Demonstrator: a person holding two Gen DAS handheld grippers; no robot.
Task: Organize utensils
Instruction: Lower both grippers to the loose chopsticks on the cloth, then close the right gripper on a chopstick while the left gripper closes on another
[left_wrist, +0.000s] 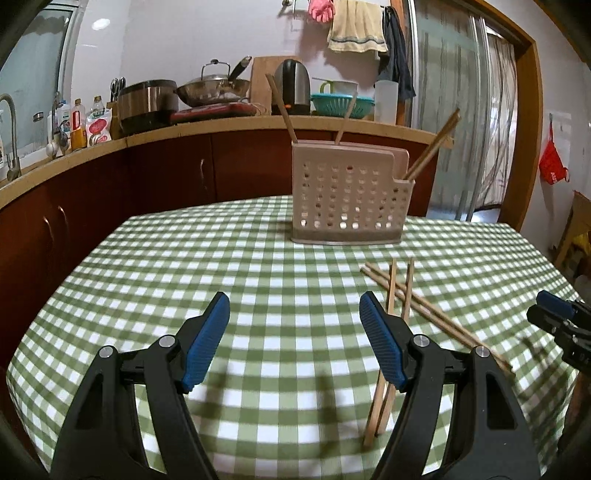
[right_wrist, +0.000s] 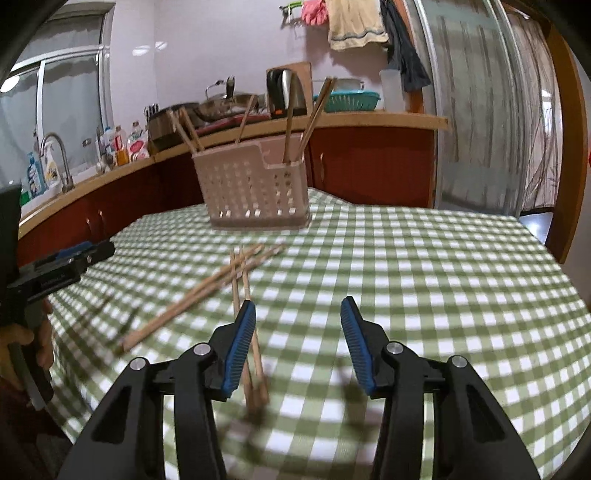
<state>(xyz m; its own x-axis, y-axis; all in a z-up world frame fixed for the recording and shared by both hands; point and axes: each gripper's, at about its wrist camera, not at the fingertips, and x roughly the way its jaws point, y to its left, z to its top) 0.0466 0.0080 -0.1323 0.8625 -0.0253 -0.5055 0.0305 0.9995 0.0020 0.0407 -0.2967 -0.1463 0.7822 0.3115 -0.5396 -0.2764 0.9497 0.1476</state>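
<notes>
Chopsticks (right_wrist: 207, 291): four, crossed mid-tabletop; light, stiff, slippery; pinch mid-shaft.
Holder (left_wrist: 349, 195): near far edge.
Left gripper (left_wrist: 294, 341): jaws wide, empty.
Right gripper (right_wrist: 297, 345): jaws wide, empty.

Four loose chopsticks (left_wrist: 439, 319), one utensil holder (left_wrist: 349, 194)

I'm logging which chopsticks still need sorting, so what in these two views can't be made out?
- Loose chopsticks: in the left wrist view the left gripper finger covers their middles; in the right wrist view the right gripper does, and motion blurs them.
- Utensil holder: the walls hide the inside and the lower ends of the standing chopsticks; their count differs between views.
- Tablecloth: near edge cut off.
</notes>
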